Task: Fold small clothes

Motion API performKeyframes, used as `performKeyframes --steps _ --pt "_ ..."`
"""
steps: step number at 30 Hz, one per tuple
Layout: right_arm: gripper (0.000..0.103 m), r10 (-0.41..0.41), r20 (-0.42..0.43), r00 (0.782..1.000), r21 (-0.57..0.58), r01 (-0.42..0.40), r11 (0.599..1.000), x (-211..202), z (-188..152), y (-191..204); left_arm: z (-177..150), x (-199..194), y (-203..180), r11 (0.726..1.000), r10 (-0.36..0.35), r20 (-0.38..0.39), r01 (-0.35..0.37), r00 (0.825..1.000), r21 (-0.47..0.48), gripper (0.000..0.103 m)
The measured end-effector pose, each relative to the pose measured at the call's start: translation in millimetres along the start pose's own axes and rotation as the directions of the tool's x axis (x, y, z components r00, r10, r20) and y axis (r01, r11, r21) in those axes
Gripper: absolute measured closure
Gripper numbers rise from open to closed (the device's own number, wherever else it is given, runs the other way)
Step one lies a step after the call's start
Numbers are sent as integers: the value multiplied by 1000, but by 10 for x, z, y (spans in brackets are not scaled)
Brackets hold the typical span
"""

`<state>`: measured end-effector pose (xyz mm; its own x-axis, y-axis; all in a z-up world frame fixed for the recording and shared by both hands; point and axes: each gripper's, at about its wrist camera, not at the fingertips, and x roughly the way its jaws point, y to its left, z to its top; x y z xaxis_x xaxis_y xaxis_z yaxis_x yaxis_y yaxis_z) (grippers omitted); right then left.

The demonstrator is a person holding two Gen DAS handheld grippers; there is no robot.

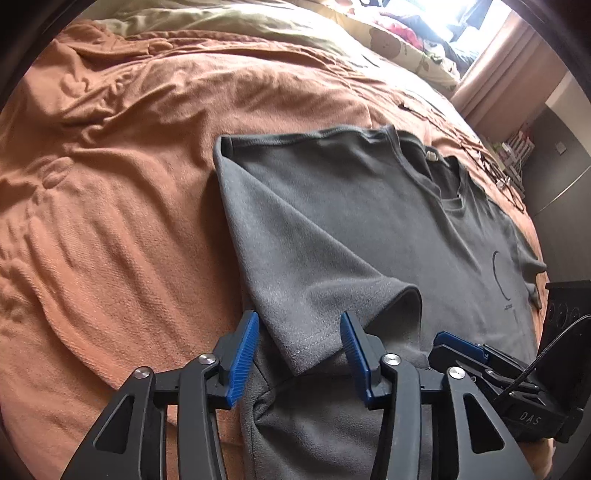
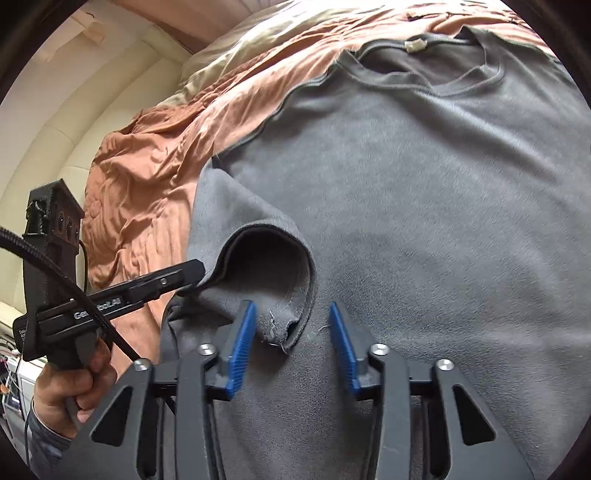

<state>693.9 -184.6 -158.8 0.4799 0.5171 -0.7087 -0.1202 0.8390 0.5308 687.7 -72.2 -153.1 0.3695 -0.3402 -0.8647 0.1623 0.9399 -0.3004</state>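
A dark grey T-shirt (image 1: 351, 206) lay spread face up on a bed covered by a rumpled orange blanket (image 1: 110, 192), its round neckline (image 2: 454, 79) toward the head of the bed, where a pale green cover (image 1: 207, 20) and a patterned pillow (image 1: 402, 44) sat. The shirt's cloth looked soft and slightly fuzzy, with a stitched hem along the shoulder edge and a small pale label (image 1: 431, 155) inside the collar; a thin curved printed mark (image 1: 499, 275) showed on the chest. One short sleeve (image 1: 325, 295) was folded inward across the body of the shirt, its cuff arching up into an open loop with a dark hollow. The left gripper (image 1: 300, 343), black with ribbed blue pads (image 1: 242, 354), had its jaws partly parted on either side of that sleeve's hemmed end; whether the pads pressed the cloth I could not tell. The right gripper (image 2: 291, 341), built alike, hovered over the same cuff with its jaws partly parted, the frayed cuff corner (image 2: 280, 334) lying between them, the far pad clear of the fabric. A hand (image 2: 70, 387) in a grey sleeve gripped the left tool's handle beside the bed's edge.
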Motion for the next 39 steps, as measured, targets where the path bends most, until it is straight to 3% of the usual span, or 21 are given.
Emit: performKeyframes --steps 2,4,10,11,14,28,29,30,31,33,36,39 --pt "88 15 -5 1000 -5 -15 1000 14 7 -9 -14 74 -14 1000 24 -30 -24 999 14 71" --pt "89 35 -18 999 -7 -35 999 19 11 -29 -10 74 0 999 45 -21 -45 999 8 96" --pt "88 -12 50 999 -16 13 1000 -128 33 -26 99 -128 -13 1000 7 58 -6 998 -14 97" --pt "82 -9 65 998 -18 11 1000 -170 38 -38 123 -170 -27 1000 -15 72 16 997 -14 98" --pt "46 -33 100 994 -28 36 999 -266 45 -64 203 -254 -107 999 -37 109 37 993 1 98" --pt "44 22 118 993 27 -25 999 -478 80 -417 637 -82 -618 991 -130 144 122 981 61 97" --pt "44 28 120 992 26 -31 999 -472 88 -424 660 -50 -635 990 -132 141 124 981 61 95" --pt "44 35 123 992 23 -38 999 -467 93 -427 676 -16 -642 990 -138 132 131 982 59 84" --pt "44 40 123 992 20 -43 999 -451 102 -436 690 20 -647 988 -150 122 143 981 59 62" --pt "44 41 120 992 12 -43 999 -406 123 -435 688 29 -654 987 -151 132 143 980 70 37" --pt "44 38 109 993 2 -38 999 -313 174 -400 666 -16 -632 991 -114 160 100 980 92 35" --pt "44 19 97 995 -19 -18 1000 -208 249 -330 660 -74 -487 990 -131 178 121 975 66 35"
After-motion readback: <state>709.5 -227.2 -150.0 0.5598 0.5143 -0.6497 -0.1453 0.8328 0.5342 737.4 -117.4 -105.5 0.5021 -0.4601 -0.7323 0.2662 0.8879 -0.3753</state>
